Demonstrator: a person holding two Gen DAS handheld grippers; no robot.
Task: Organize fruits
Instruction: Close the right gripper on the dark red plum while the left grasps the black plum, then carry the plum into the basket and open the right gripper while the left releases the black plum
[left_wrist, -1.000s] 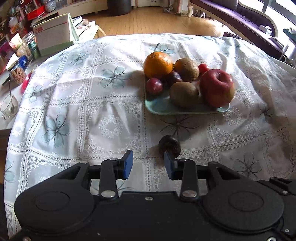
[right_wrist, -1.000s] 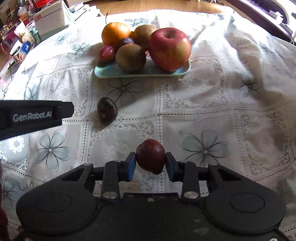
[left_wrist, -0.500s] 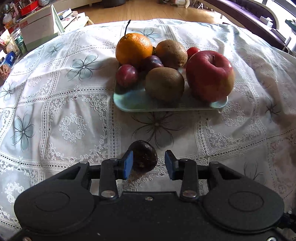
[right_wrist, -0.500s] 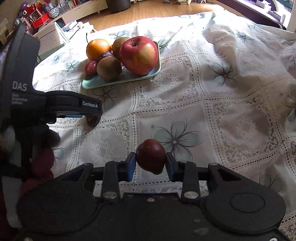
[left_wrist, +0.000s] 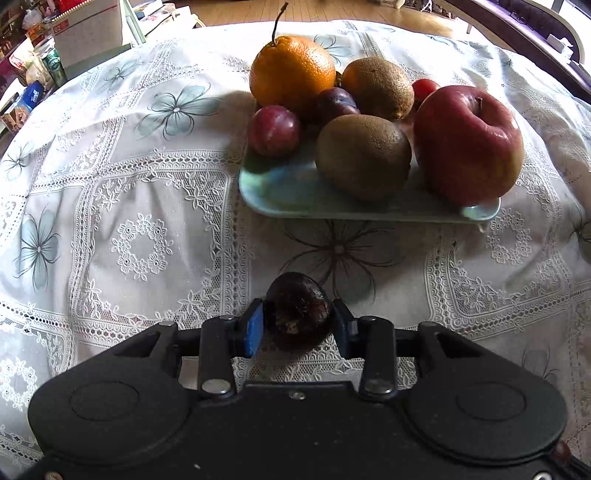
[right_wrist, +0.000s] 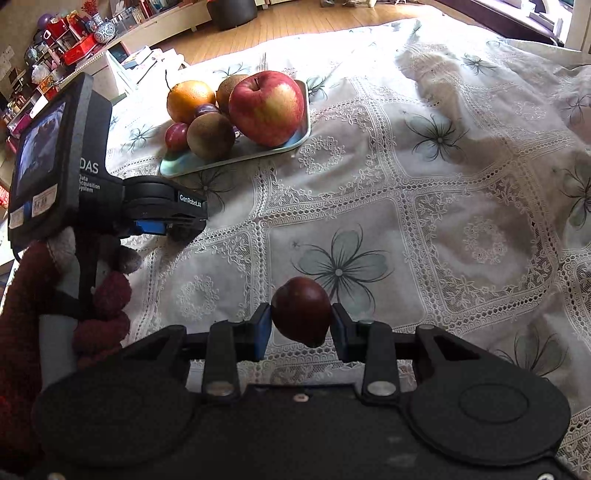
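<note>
A pale green plate (left_wrist: 288, 192) on the lace tablecloth holds an orange (left_wrist: 291, 70), two kiwis (left_wrist: 364, 155), a red apple (left_wrist: 467, 144) and small plums (left_wrist: 273, 129). In front of it a dark, rough-skinned plum (left_wrist: 297, 306) sits on the cloth between the fingers of my left gripper (left_wrist: 298, 326). The jaws are open and stand close on both sides of it. My right gripper (right_wrist: 301, 326) is shut on a red plum (right_wrist: 301, 310), held above the cloth, well short and right of the plate (right_wrist: 177, 166). The right wrist view shows the left gripper (right_wrist: 177, 225) low on the table.
A hand in a dark red glove (right_wrist: 22, 314) holds the left gripper's handle at the left edge. A white box (left_wrist: 88, 33) and jars stand beyond the table's far left. A sofa (left_wrist: 535, 22) lies at the back right. The cloth rises in folds on the right.
My left gripper has moved forward toward the plate, and the dark plum now lies between its fingers. The right gripper, still holding the red plum, has drawn back and swung right.
</note>
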